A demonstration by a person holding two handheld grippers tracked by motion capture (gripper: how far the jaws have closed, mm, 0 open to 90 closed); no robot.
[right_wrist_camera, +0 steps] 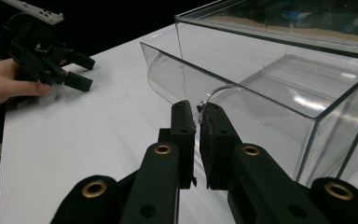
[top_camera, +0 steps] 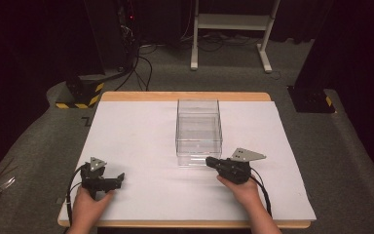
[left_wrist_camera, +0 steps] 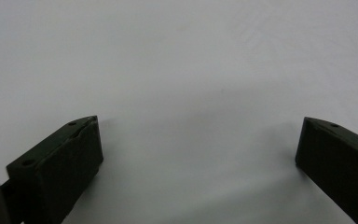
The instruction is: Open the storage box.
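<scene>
Right gripper (right_wrist_camera: 196, 122) closing nearly clenched at near front lip of clear box (top_camera: 198, 127), box lying just ahead; left gripper (left_wrist_camera: 198, 149) resting released, well apart on desk (top_camera: 126, 136).

**Bright bench, dark surroundings**

Lit from overhead; white bench (top_camera: 141, 126) evenly bright, room beyond dim to black. Soft shadows under jaws in left gripper view. Faint glare on clear box (right_wrist_camera: 279, 74). Slightly soft, grainy throughout.

Clear box (top_camera: 199, 130) on white sheet (top_camera: 136, 141), wood table edge (top_camera: 185, 96), both grippers blk, yellow/blk striped base (top_camera: 80, 95).
</scene>
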